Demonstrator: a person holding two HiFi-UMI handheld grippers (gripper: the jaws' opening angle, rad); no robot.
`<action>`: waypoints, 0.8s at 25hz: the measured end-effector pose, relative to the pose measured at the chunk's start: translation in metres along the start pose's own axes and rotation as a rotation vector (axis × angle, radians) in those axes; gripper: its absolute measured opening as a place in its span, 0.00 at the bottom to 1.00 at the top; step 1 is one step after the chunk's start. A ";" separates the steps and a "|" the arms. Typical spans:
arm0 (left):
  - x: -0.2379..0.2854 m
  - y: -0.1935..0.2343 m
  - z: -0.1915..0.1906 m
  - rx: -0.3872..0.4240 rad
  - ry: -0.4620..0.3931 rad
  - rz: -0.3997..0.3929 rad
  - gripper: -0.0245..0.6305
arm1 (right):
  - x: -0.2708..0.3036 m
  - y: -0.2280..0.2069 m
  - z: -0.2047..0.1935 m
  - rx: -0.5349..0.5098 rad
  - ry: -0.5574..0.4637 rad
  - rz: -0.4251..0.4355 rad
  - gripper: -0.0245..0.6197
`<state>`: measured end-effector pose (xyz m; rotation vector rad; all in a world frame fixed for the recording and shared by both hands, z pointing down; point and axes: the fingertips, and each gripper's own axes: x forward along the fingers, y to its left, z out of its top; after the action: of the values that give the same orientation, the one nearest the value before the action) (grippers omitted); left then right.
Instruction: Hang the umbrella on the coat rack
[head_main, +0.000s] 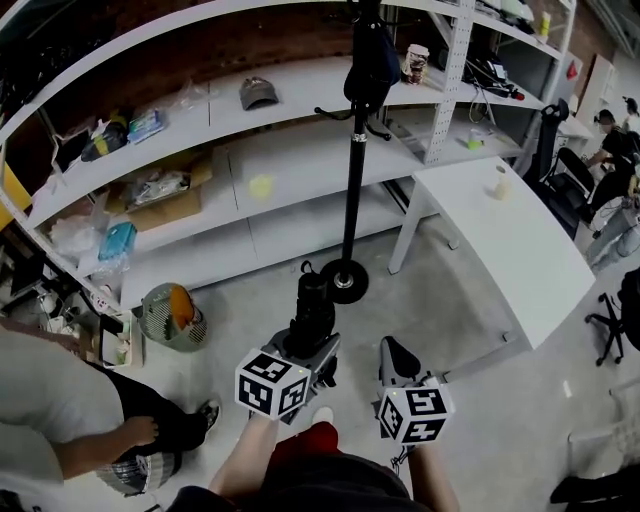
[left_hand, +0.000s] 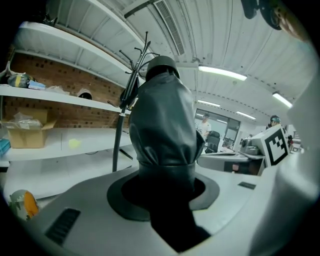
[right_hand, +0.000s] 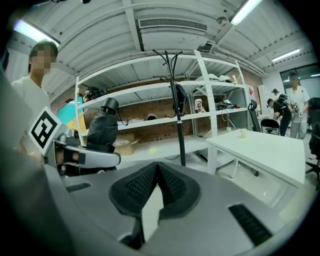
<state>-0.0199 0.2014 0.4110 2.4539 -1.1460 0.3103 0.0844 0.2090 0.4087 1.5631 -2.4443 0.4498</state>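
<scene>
A folded black umbrella (head_main: 312, 303) in its sleeve stands up between the jaws of my left gripper (head_main: 312, 338), which is shut on it. In the left gripper view the umbrella (left_hand: 165, 125) fills the middle. The black coat rack (head_main: 355, 170) rises from a round base (head_main: 345, 281) on the floor just ahead, and a dark item (head_main: 372, 60) hangs near its top. The coat rack (left_hand: 121, 125) stands left of the umbrella in the left gripper view. My right gripper (head_main: 398, 358) is beside the left one, shut and empty, facing the coat rack (right_hand: 179, 125).
White shelving (head_main: 250, 150) with boxes and a cap runs behind the rack. A white table (head_main: 500, 250) with a cup (head_main: 502, 182) stands to the right. A person (head_main: 60, 420) crouches at lower left beside a round basket (head_main: 170, 316). More people and chairs are at far right.
</scene>
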 end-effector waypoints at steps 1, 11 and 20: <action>0.004 0.010 0.005 -0.004 -0.001 -0.001 0.27 | 0.011 0.001 0.005 -0.002 0.002 0.002 0.07; 0.036 0.077 0.036 -0.009 -0.007 -0.022 0.27 | 0.090 0.002 0.025 -0.003 0.024 -0.003 0.07; 0.064 0.114 0.059 -0.010 -0.012 -0.004 0.27 | 0.139 -0.006 0.034 -0.005 0.054 0.028 0.07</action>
<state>-0.0652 0.0657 0.4126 2.4525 -1.1454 0.2882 0.0312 0.0765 0.4239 1.4968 -2.4276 0.4846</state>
